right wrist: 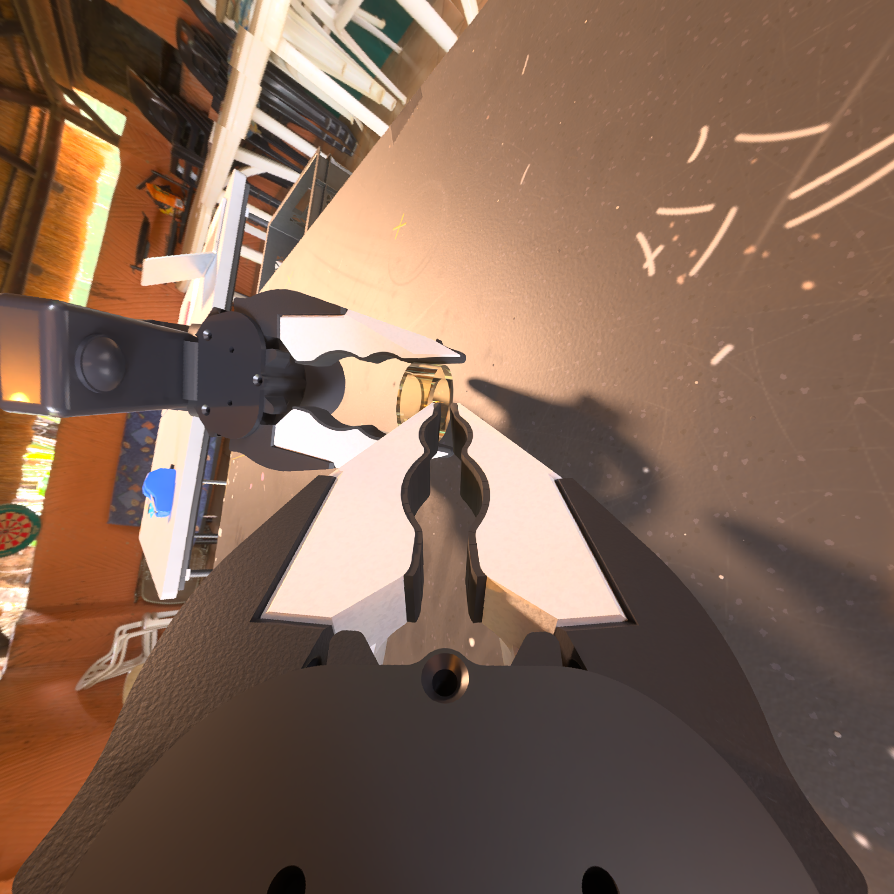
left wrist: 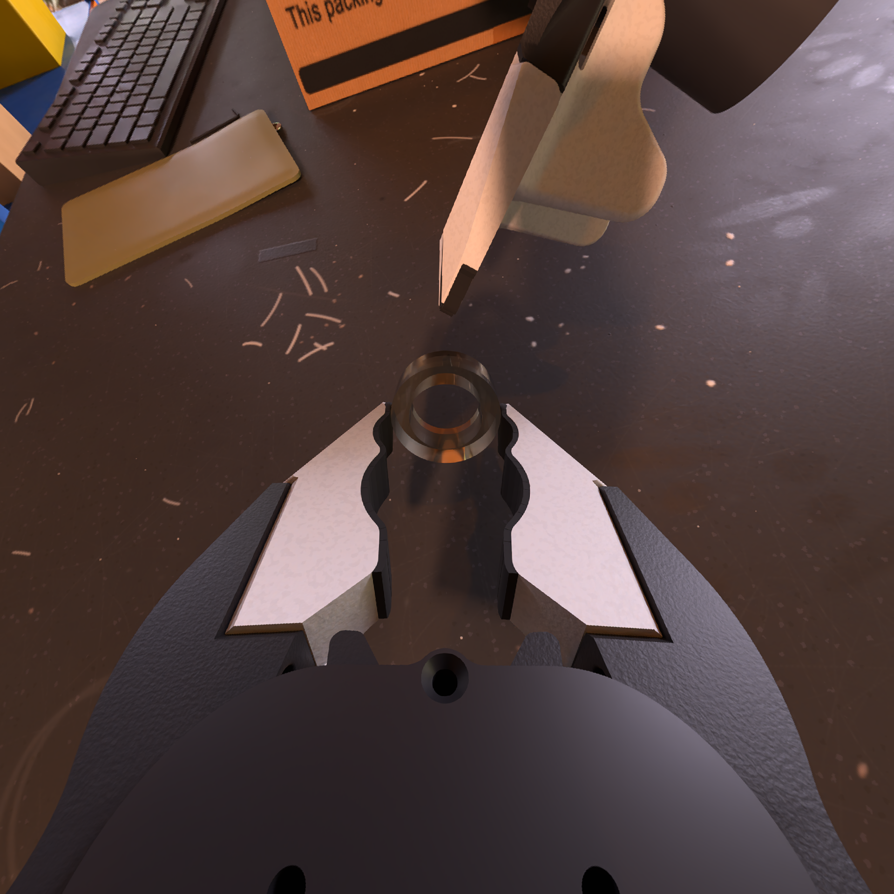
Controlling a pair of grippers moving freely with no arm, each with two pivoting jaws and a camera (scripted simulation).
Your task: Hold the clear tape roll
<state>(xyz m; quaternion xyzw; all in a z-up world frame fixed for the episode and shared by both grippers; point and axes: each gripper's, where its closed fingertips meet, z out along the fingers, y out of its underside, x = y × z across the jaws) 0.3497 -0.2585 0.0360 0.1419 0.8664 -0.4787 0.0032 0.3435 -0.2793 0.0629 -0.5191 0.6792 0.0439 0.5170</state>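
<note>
Gripping the clear tape roll (left wrist: 444, 408) between its fingertips, the left gripper (left wrist: 445, 425) has its jaws partly closed, pads touching both sides of the roll. The roll stands on edge, its hole facing the left wrist camera, just above the dark scratched table (left wrist: 725, 484). In the right wrist view, the right gripper (right wrist: 444, 411) has its jaws nearly shut, tips pinching the rim of the clear tape roll (right wrist: 425, 394) from the side; contact appears made there, but the roll's rim partly hides between the tips. The left gripper (right wrist: 421, 387) comes in crosswise from the left in that view. Beyond the roll in the left wrist view: a beige wrist rest (left wrist: 179, 198), a black keyboard (left wrist: 121, 82) and an orange cardboard box (left wrist: 387, 43).
</note>
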